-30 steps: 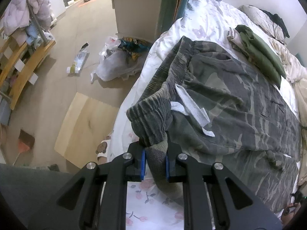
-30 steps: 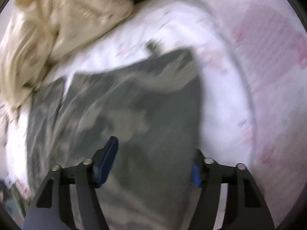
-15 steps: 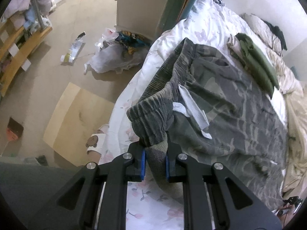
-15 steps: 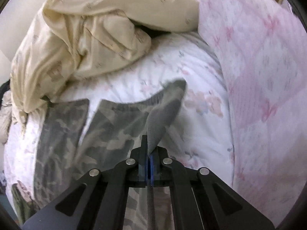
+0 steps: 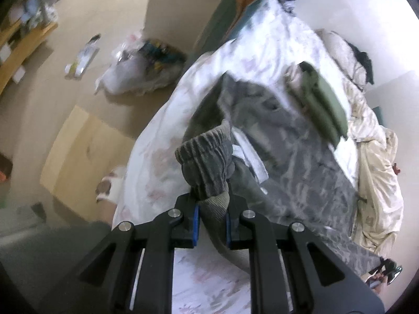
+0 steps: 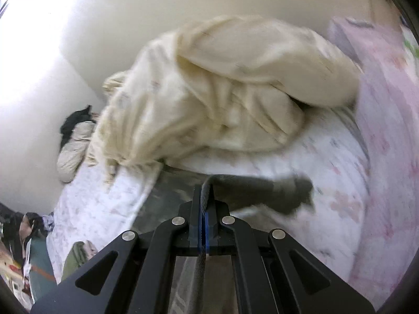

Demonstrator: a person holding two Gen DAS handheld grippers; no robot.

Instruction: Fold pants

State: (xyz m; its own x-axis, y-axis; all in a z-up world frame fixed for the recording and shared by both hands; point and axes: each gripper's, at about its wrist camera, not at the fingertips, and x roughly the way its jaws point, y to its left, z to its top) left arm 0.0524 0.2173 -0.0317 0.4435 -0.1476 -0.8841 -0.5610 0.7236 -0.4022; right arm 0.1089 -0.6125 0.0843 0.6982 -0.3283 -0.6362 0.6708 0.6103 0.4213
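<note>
no readable writing anywhere, both views smeared by motion blur. left gripper [image 5: 211, 221] is clamped tight on the ribbed waistband of the camo pants [image 5: 301, 141], which sprawl across the floral bed sheet [image 5: 162, 120] beside a folded green garment [image 5: 324, 104]. right gripper [image 6: 205, 225], wide open a second ago, is now pinched flat on a pant leg cuff [image 6: 288, 185] and has lifted it since half a second back, near the cream duvet [image 6: 222, 91].

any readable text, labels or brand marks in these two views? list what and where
None readable.
White tags inside the pants waistband: blank or blurred, cannot tell.
Packet on the floor: print too blurred.
Papers at the right view's lower left edge: too small.
</note>
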